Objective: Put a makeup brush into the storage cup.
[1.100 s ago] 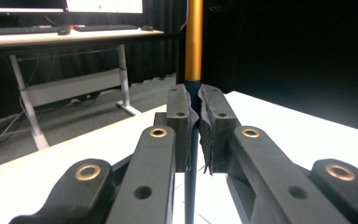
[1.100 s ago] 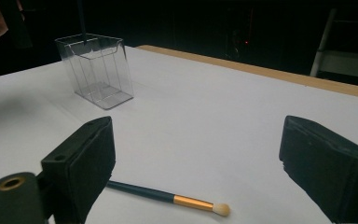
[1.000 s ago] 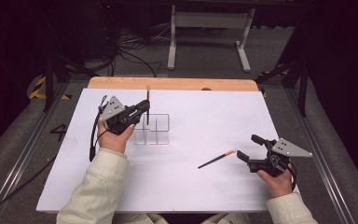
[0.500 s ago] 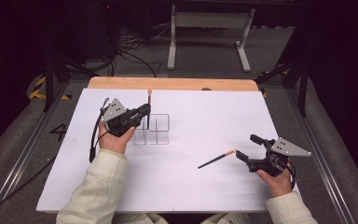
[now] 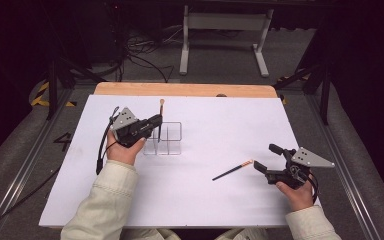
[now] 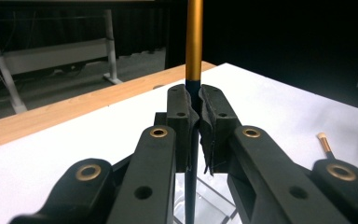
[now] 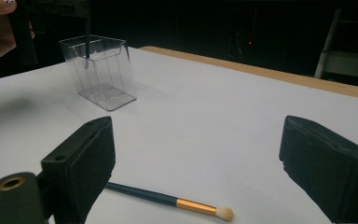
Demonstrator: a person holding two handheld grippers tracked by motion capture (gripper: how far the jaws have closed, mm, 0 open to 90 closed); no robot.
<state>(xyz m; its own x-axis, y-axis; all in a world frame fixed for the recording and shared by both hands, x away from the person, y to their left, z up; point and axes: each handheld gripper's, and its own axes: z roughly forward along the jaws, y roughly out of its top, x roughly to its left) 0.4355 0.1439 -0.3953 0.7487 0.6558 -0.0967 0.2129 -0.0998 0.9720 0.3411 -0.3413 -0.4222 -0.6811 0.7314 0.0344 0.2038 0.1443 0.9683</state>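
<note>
My left gripper (image 5: 156, 123) is shut on a makeup brush (image 5: 160, 116) and holds it upright over a clear compartment box (image 5: 166, 141). In the left gripper view the jaws of that gripper (image 6: 195, 111) pinch the brush (image 6: 194, 42) just below its gold band, and the dark handle runs down toward the box (image 6: 210, 201). The right gripper view shows the handle tip inside the box (image 7: 100, 70). A second brush (image 5: 232, 170) lies flat on the white table. My right gripper (image 5: 263, 158) stands open just right of its bristle end, and the brush (image 7: 168, 199) lies below the open right gripper (image 7: 200, 144).
White paper (image 5: 220, 125) covers the table, with a wooden strip (image 5: 185, 89) along the far edge. A metal stand (image 5: 222, 30) and cables sit on the dark floor beyond. A cable trails from the left gripper.
The left gripper has lowered the upright brush slightly into the clear box. The right gripper and the lying brush have stayed where they were.
</note>
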